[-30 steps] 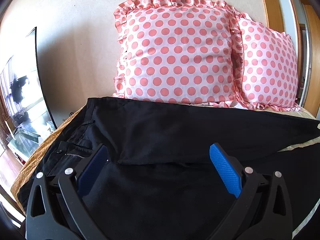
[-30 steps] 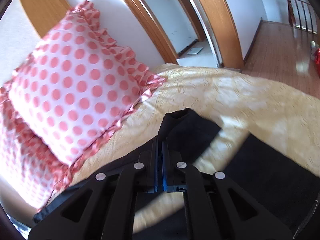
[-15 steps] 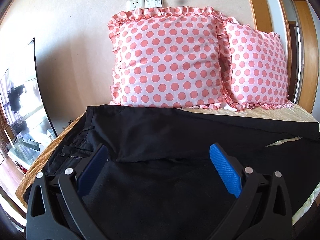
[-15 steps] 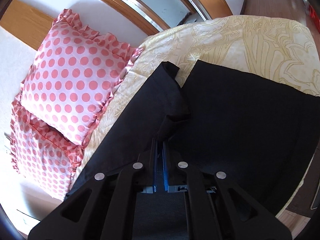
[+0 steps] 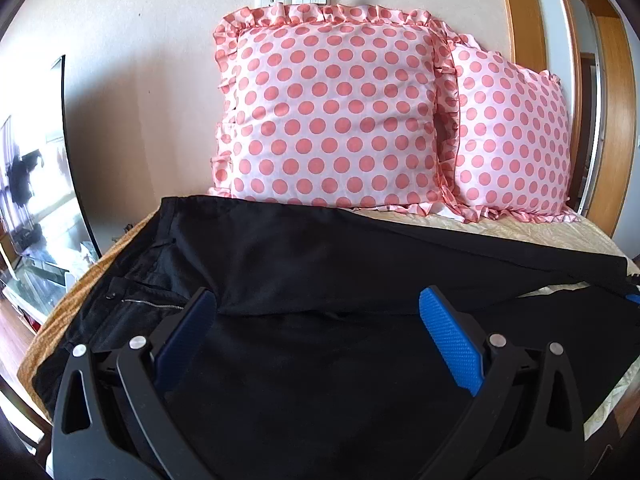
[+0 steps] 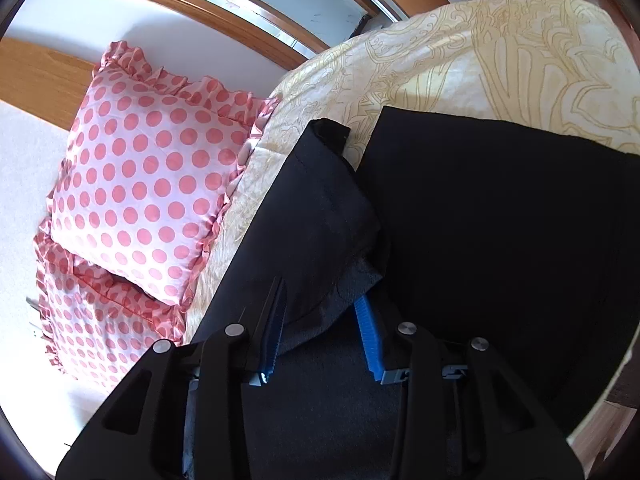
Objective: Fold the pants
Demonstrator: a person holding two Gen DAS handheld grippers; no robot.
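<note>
Black pants (image 5: 320,264) lie spread across the bed, waist and zipper at the left, both legs running right. My left gripper (image 5: 316,320) is open and empty, hovering over the crotch area. In the right wrist view the far leg's hem end (image 6: 316,200) lies on the bedspread beside the near leg (image 6: 500,240). My right gripper (image 6: 320,300) is open, its blue fingers either side of the far leg's cloth, no longer pinching it.
Two pink polka-dot pillows (image 5: 332,116) (image 6: 148,176) stand against the wall at the bed's head. The cream patterned bedspread (image 6: 480,52) shows beyond the hems. A TV (image 5: 36,168) stands at left, and a wooden door frame (image 5: 612,120) at right.
My right gripper carried the far leg's end down onto the bed, then opened and let it go. The left gripper stayed open and shifted slightly.
</note>
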